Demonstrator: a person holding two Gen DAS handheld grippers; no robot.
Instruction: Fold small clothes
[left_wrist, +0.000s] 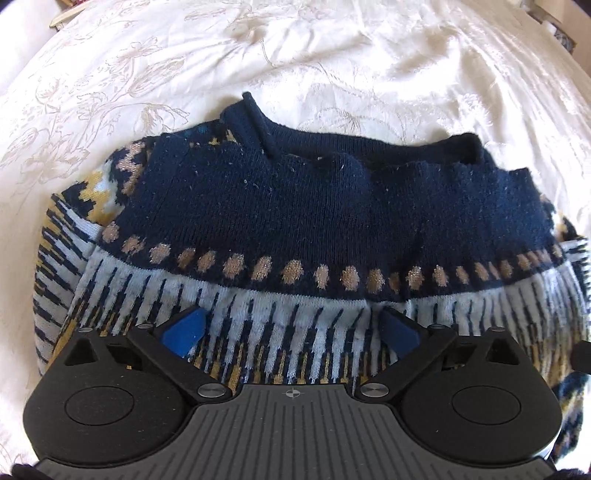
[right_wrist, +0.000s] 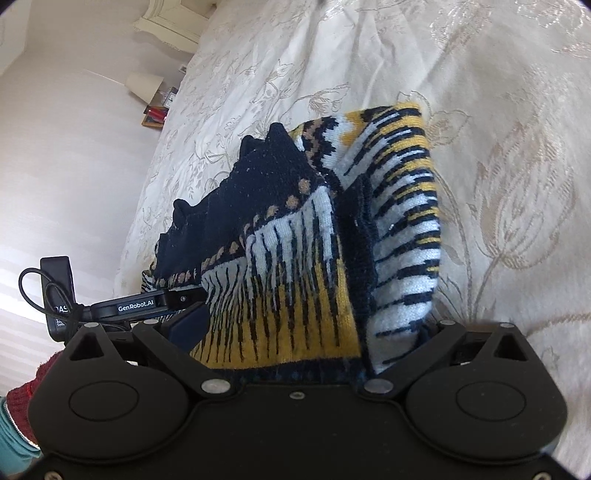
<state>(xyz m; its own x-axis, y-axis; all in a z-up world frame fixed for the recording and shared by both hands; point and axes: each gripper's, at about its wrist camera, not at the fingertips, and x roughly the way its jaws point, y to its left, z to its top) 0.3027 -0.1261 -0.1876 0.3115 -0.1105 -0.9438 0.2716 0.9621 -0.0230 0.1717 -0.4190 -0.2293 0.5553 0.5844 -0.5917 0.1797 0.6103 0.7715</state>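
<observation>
My sweater (left_wrist: 295, 221) lies on the bed (left_wrist: 332, 55), its sides seemingly folded in, while my left tongs (left_wrist: 291, 328) and right tongs (right_wrist: 295, 328) gape wide around its patterned edge — the fold looks half done.

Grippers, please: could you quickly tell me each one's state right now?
Left gripper: open, fingers wide apart over the sweater.
Right gripper: cannot tell; sweater covers its fingers.
</observation>
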